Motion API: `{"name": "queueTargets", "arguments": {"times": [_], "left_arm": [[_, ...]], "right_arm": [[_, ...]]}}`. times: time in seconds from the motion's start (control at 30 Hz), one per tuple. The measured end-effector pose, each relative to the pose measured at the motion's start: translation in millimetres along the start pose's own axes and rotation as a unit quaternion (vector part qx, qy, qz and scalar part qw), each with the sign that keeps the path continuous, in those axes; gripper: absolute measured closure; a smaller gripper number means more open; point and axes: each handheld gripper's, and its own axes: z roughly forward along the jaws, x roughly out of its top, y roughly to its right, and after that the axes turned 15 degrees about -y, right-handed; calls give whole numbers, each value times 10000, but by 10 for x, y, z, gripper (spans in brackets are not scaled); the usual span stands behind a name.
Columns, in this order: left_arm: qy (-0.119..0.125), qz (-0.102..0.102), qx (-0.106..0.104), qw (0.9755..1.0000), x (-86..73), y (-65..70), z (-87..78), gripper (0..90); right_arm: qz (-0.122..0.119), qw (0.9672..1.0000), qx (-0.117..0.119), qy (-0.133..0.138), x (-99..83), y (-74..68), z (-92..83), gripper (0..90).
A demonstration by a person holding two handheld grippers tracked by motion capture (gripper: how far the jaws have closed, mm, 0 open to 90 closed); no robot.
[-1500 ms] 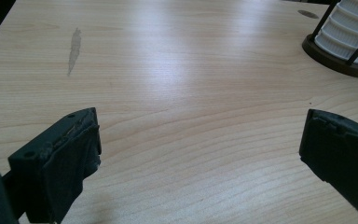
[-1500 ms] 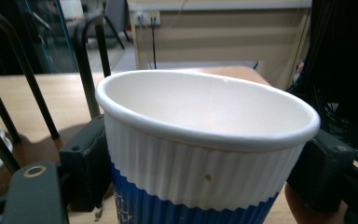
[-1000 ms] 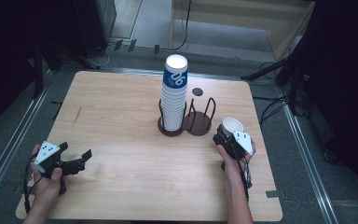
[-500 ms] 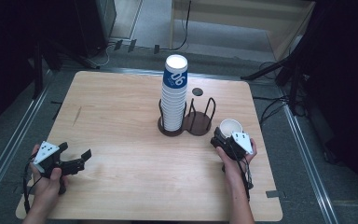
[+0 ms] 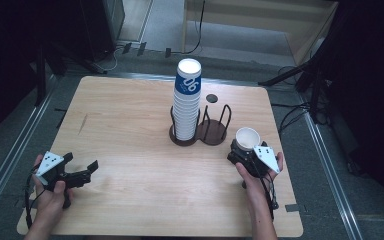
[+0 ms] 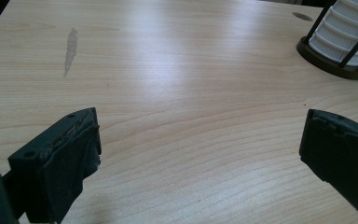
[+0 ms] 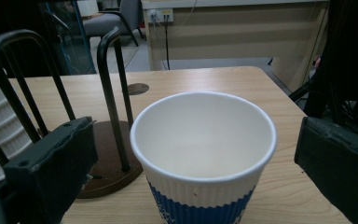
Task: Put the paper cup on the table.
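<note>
My right gripper [image 7: 196,154] has just spread its jaws wide around a standing cup [image 7: 204,154], untouched; its base is cut off. My left gripper [image 6: 200,154] gapes, holding nothing.

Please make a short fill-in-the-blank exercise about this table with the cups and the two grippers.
1. The single cup stands upright between the right gripper's jaws, which are ____.
2. The stack of cups sits in a dark ____.
3. The left gripper has ____ between its jaws.
4. The single cup's lower band is ____.

Missing words: open; holder; nothing; blue
</note>
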Motion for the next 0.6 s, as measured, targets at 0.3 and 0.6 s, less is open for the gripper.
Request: {"name": "queueTargets", "arguments": {"times": [0.3,0.6], "left_arm": [[7,32,14,10000,-4,8,0,0],[22,14,4,10000,-5,6,-3,0]], "right_arm": [[-61,9998,82,142,-14,41,-253,0],[-24,9999,-2,127,-120,160,-389,0]]}}
